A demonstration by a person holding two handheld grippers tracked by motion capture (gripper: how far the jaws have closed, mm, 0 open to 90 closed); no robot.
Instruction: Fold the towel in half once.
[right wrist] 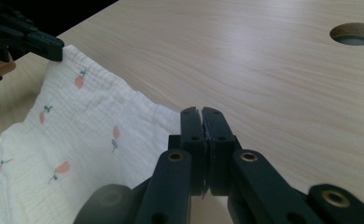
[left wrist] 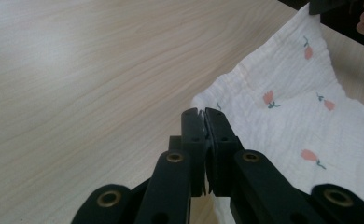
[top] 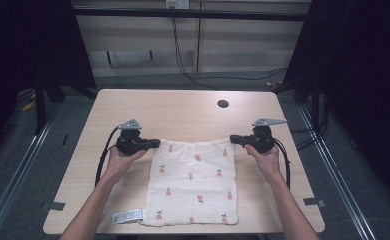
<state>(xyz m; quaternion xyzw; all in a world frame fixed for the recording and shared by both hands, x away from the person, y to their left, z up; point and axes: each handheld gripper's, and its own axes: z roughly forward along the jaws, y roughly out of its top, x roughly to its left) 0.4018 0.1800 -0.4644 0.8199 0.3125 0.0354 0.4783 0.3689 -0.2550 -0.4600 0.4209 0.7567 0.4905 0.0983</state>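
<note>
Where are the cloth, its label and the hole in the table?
cloth [top: 193, 182], high view, middle of the printed fabric.
label [top: 128, 216], high view, white tag at the cloth's near left corner.
hole [top: 223, 104], high view, dark round opening near the table's far edge.

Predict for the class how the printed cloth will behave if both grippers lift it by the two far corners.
The cloth is probably floppy: its far edge sags between the left gripper and right gripper. It looks thin and crinkled, so likely light, draping rather than holding shape. It should not slip easily: each gripper's jaws are shut on a corner.
</note>
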